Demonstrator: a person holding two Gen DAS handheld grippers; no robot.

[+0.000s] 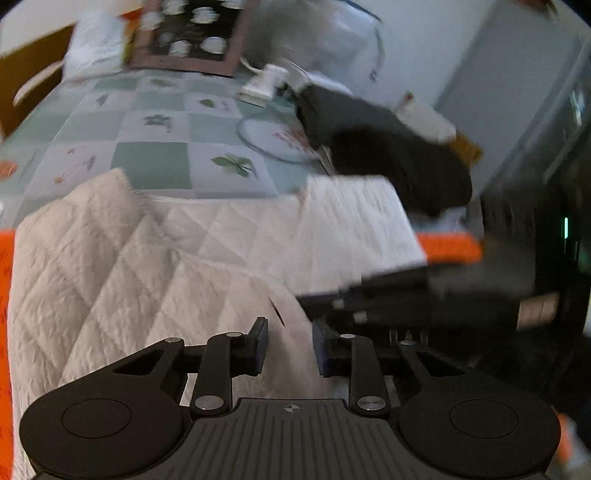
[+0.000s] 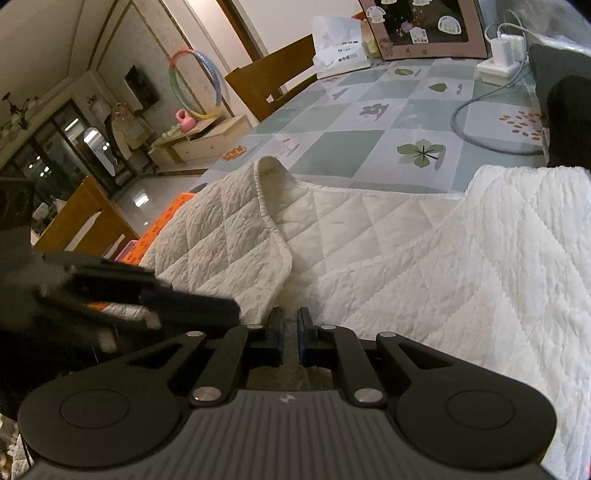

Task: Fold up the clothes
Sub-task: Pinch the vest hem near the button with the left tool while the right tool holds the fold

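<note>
A white quilted cloth (image 1: 155,258) (image 2: 406,258) lies spread on the table, its left side folded over with a piped edge (image 2: 273,218). My left gripper (image 1: 290,343) hovers over the cloth's near edge. Its jaws stand apart and the cloth shows between them, with no pad pressing on it. It also shows as a blurred dark shape in the right wrist view (image 2: 192,302). My right gripper (image 2: 290,328) is nearly closed, its tips pinching the cloth's near edge. In the left wrist view the right gripper (image 1: 388,291) sits under a raised white flap (image 1: 354,221).
The table wears a green-and-white checked cover with leaf prints (image 2: 369,110) and an orange border (image 1: 447,247). A black garment (image 1: 388,155) lies at the right. A charger (image 2: 498,66), a grey cable (image 2: 480,144) and a framed picture (image 2: 424,29) are at the back. A wooden chair (image 2: 273,85) stands left.
</note>
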